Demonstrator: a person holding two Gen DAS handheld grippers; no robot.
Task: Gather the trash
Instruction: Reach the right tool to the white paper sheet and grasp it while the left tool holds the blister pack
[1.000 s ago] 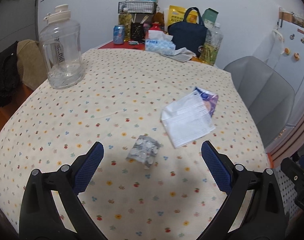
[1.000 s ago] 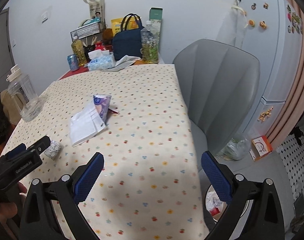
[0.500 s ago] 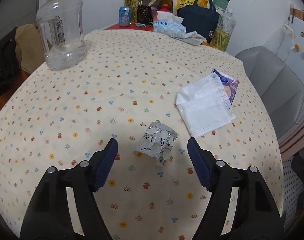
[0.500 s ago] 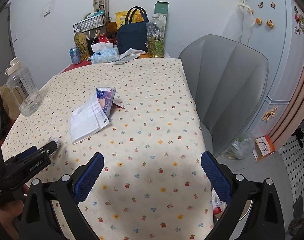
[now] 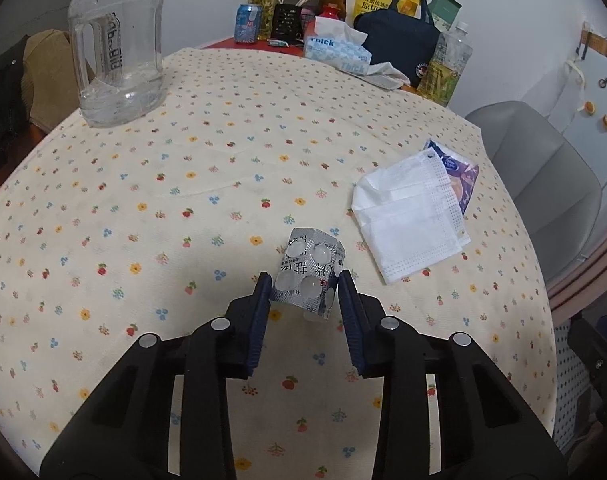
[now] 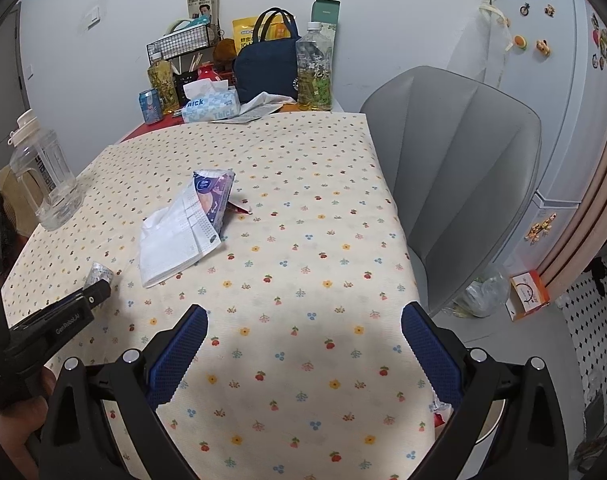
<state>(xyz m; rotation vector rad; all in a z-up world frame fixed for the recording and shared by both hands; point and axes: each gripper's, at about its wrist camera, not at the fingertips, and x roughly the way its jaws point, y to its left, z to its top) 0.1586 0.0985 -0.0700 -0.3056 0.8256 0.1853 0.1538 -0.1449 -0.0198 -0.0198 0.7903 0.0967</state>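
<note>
A crumpled silver blister pack point(image 5: 309, 272) lies on the flowered tablecloth point(image 5: 183, 184), caught between the blue pads of my left gripper point(image 5: 305, 292). The jaws are closing, and both pads touch the pack's sides. To its right lies a white face mask point(image 5: 411, 220) on top of a purple tissue packet point(image 5: 459, 180). In the right wrist view the mask point(image 6: 171, 240), the packet point(image 6: 213, 192) and the left gripper point(image 6: 99, 288) with the pack point(image 6: 97, 274) show at the left. My right gripper point(image 6: 303, 344) hangs open over the table's near edge, with nothing between its fingers.
A clear water jug point(image 5: 119, 48) stands at the back left. A tissue box point(image 5: 335, 54), a navy bag point(image 5: 399, 48), bottles and a can crowd the far end. A grey chair point(image 6: 455, 168) sits to the right, with a fridge point(image 6: 563, 100) behind it. A bin point(image 6: 489, 424) shows below the table's right corner.
The left gripper's jaws have come in from wide open to either side of the blister pack, and the gripper has sunk closer to the table. The right gripper has stayed open.
</note>
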